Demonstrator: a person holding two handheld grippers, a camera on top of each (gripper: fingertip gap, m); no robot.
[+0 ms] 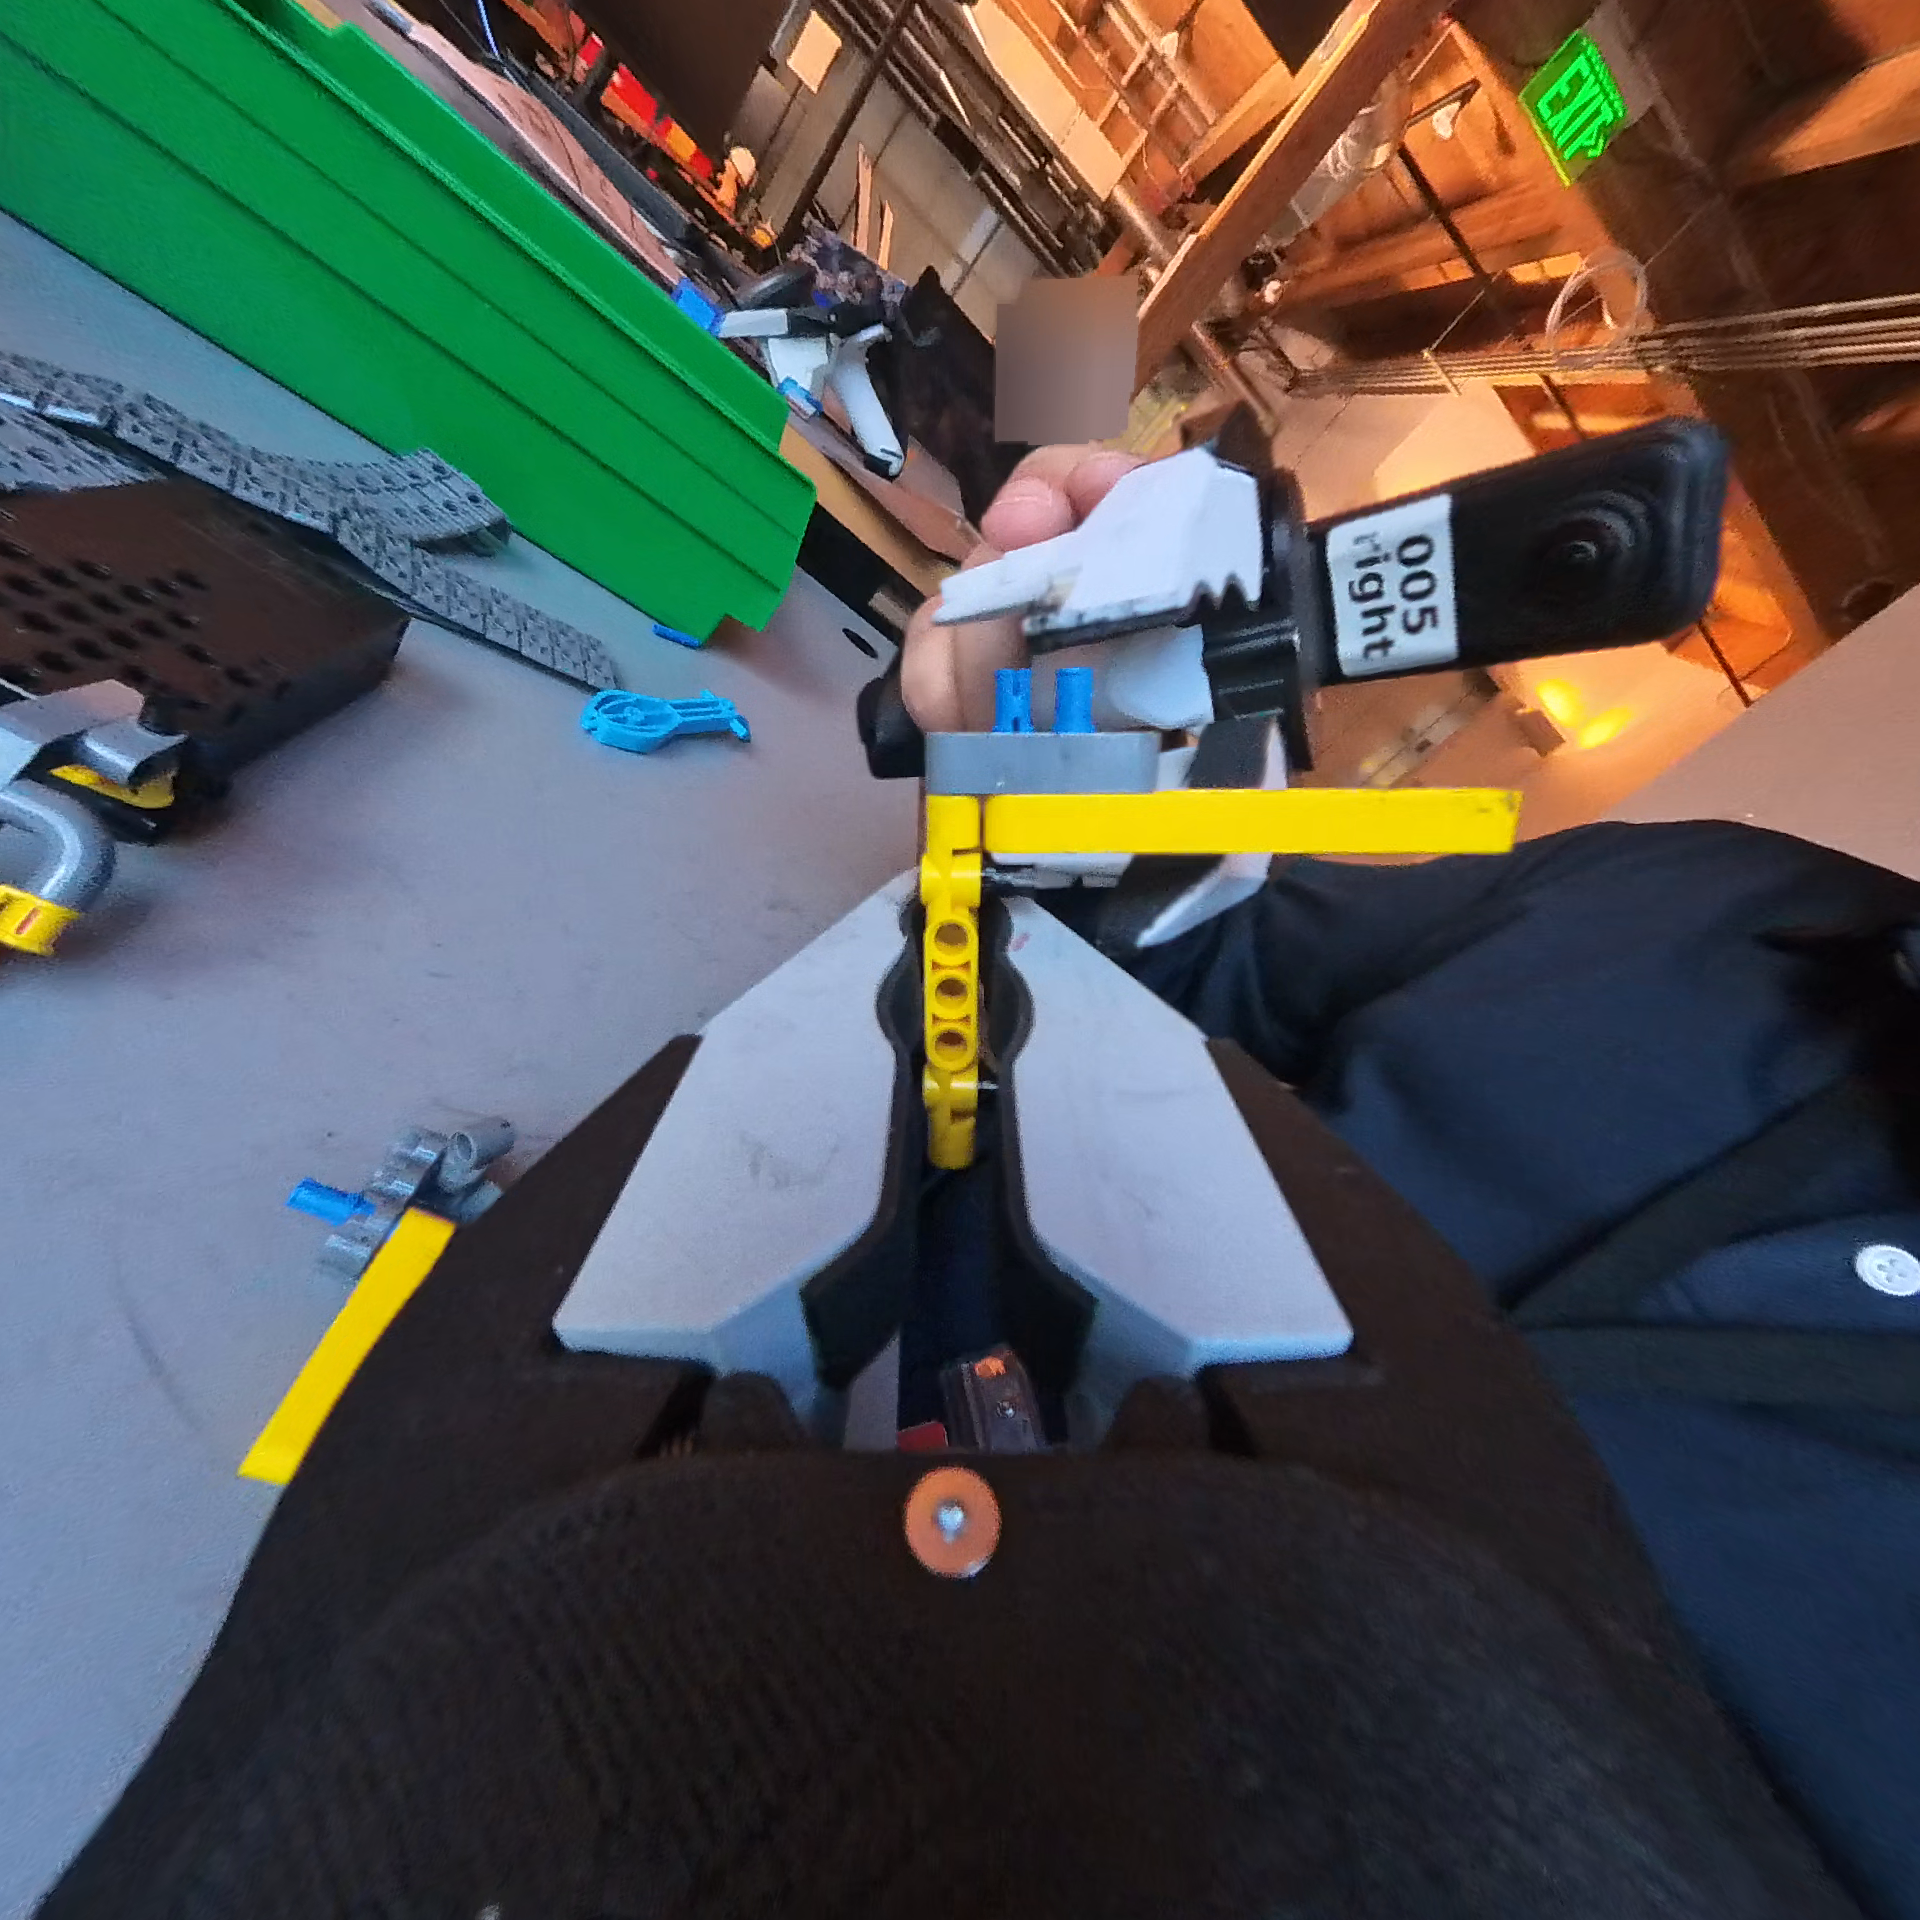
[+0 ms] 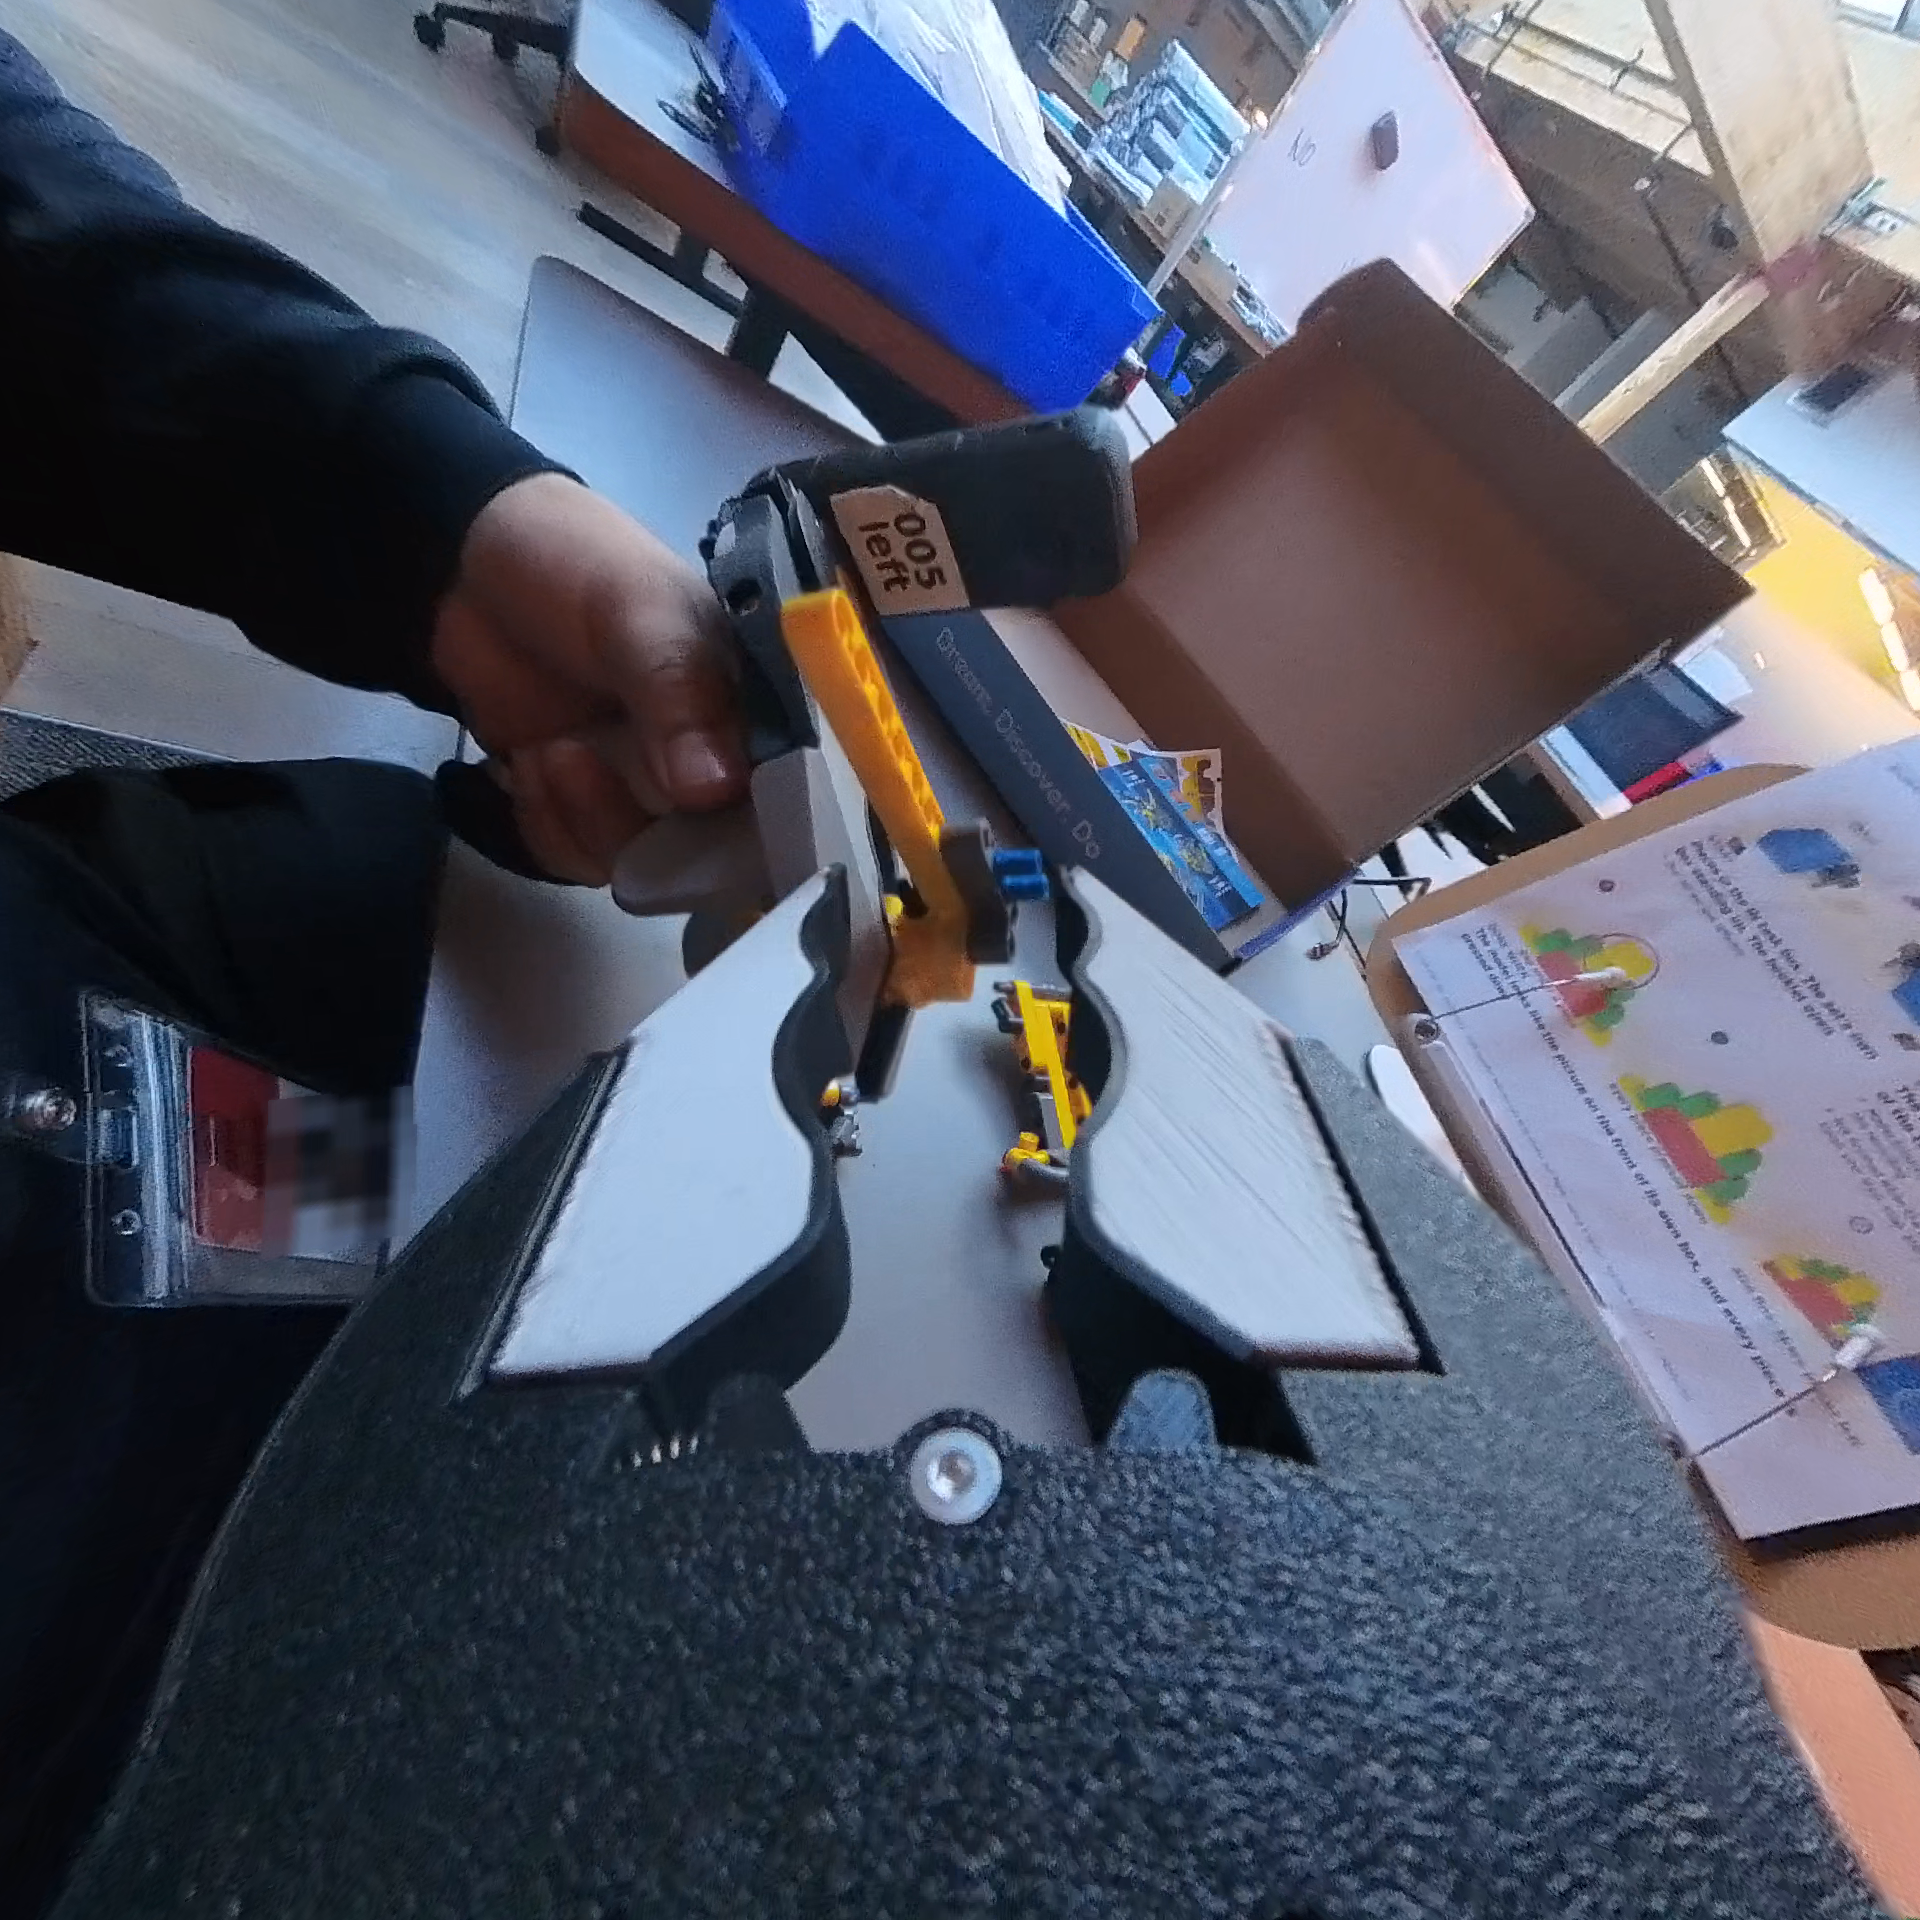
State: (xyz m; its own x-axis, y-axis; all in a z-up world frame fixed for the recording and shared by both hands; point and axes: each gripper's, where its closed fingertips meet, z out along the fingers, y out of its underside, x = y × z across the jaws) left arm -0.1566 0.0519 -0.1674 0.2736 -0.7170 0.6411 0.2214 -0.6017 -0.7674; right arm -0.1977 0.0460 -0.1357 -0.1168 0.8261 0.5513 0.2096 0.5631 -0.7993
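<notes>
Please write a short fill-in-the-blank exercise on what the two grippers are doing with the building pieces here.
1. The left gripper is shut on a ____ L-shaped beam.
2. From the grey block on that beam stick out two ____ pins.
3. The right gripper is ____, its fingers either side of the grey block.

Missing words: yellow; blue; open

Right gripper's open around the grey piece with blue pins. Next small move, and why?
Probably shut the right gripper: its jaws stand open either side of the grey piece, while the left gripper is shut on the yellow beam joined to it.
</notes>
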